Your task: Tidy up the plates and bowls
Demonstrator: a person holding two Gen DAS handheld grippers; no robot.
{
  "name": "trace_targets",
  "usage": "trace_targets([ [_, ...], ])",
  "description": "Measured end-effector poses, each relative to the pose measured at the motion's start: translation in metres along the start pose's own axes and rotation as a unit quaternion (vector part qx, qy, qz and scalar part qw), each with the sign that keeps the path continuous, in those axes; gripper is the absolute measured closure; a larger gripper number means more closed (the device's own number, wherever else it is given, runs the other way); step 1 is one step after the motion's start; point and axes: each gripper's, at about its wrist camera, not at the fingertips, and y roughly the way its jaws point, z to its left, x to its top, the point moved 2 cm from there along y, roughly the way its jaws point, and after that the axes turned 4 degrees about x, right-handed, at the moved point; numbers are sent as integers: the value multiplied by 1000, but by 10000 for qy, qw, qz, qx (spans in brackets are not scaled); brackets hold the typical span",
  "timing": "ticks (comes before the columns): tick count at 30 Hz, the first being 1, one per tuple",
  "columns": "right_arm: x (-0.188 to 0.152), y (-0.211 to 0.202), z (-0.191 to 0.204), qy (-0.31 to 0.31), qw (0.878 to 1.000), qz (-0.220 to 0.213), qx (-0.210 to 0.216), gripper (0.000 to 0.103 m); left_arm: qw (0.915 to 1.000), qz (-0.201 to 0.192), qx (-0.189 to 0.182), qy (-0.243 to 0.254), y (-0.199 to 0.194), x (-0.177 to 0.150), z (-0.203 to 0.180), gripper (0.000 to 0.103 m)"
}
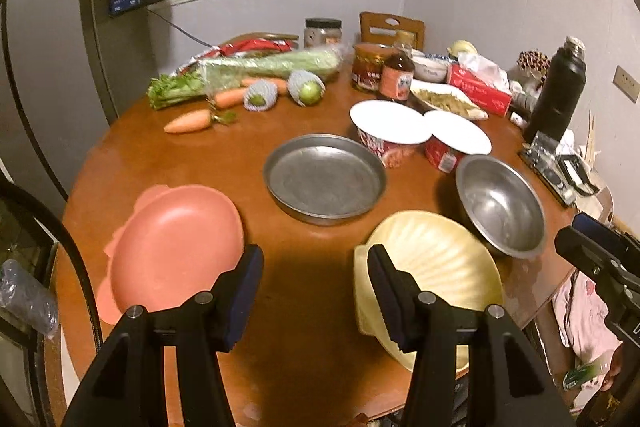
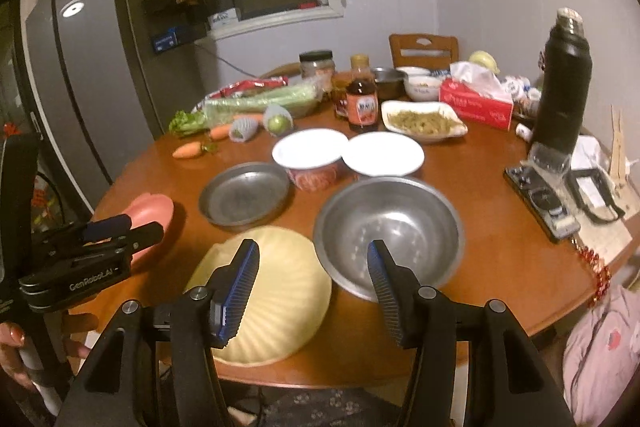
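Note:
On the round brown table (image 1: 180,163) lie a pink plate (image 1: 176,247), a flat metal pan (image 1: 324,179), a metal bowl (image 1: 500,203) and a pale yellow shell-shaped plate (image 1: 440,267). My left gripper (image 1: 316,279) hovers open over the bare table between the pink and yellow plates, holding nothing. My right gripper (image 2: 314,279) is open too, poised above the gap between the yellow plate (image 2: 272,291) and the metal bowl (image 2: 388,227). Each gripper also shows from the side in the other view: the right gripper (image 1: 576,233) and the left gripper (image 2: 136,229) near the pink plate (image 2: 152,207).
Two lidded noodle cups (image 1: 390,123) stand behind the pan. Farther back are carrots (image 1: 188,123), celery (image 1: 256,71), a sauce bottle (image 1: 396,75), a white dish of food (image 2: 424,123), a tissue box (image 1: 480,91) and a black flask (image 2: 564,79). A fridge (image 2: 80,75) stands left.

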Motion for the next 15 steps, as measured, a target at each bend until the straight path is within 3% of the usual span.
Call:
trace_targets([
  [15, -31, 18, -1, 18, 9988, 461, 162, 45, 9992, 353, -36, 198, 25, -15, -16, 49],
])
